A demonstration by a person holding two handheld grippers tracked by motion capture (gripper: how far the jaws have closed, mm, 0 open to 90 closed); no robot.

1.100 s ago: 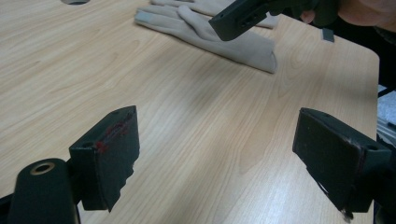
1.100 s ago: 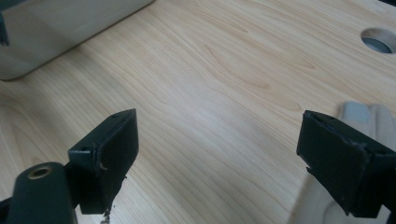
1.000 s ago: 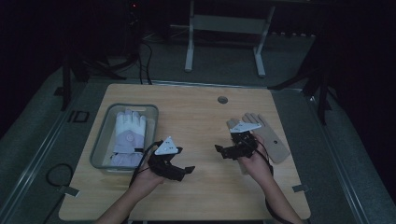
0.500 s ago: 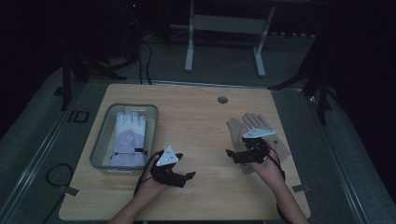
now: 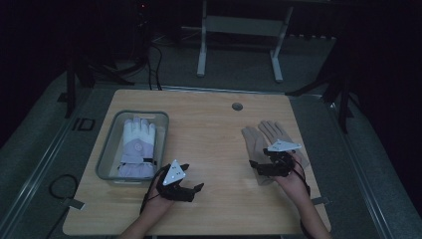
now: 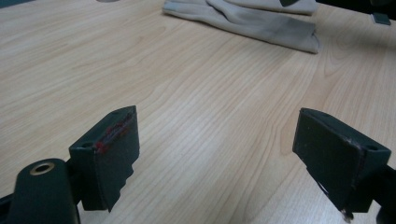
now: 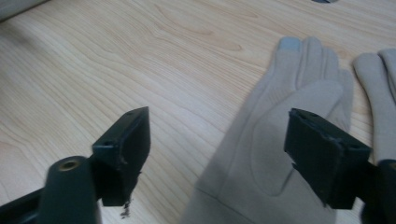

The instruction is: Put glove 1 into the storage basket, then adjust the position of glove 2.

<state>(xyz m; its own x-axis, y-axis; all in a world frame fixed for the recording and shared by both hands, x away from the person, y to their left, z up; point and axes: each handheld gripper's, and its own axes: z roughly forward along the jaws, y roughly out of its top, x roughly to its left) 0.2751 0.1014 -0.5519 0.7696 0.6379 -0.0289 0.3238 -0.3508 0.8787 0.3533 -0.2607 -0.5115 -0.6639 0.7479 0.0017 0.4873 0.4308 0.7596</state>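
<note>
Two beige gloves lie flat side by side at the table's right, the left one (image 5: 253, 144) beside the right one (image 5: 276, 132). My right gripper (image 5: 257, 169) hovers over the cuff end of the left beige glove (image 7: 271, 144). Its jaws have just been closing a little but stand apart, the glove below them and the pads not pressing on it. The second beige glove (image 7: 379, 93) lies to the right. My left gripper (image 5: 192, 180) sits low over bare wood near the front, open and empty (image 6: 217, 126), facing the beige gloves (image 6: 261, 23).
A clear plastic bin (image 5: 106, 152) at the table's left holds a white and lavender winter glove (image 5: 137, 144). A round cable hole (image 5: 237, 106) sits near the far edge of the wooden table (image 5: 209, 129). Dark floor, cables and a metal stand lie beyond.
Both hands have drawn back toward the front edge and sunk lower. The right gripper slid from the beige glove's palm toward its cuff. The left gripper dropped closer to the tabletop.
</note>
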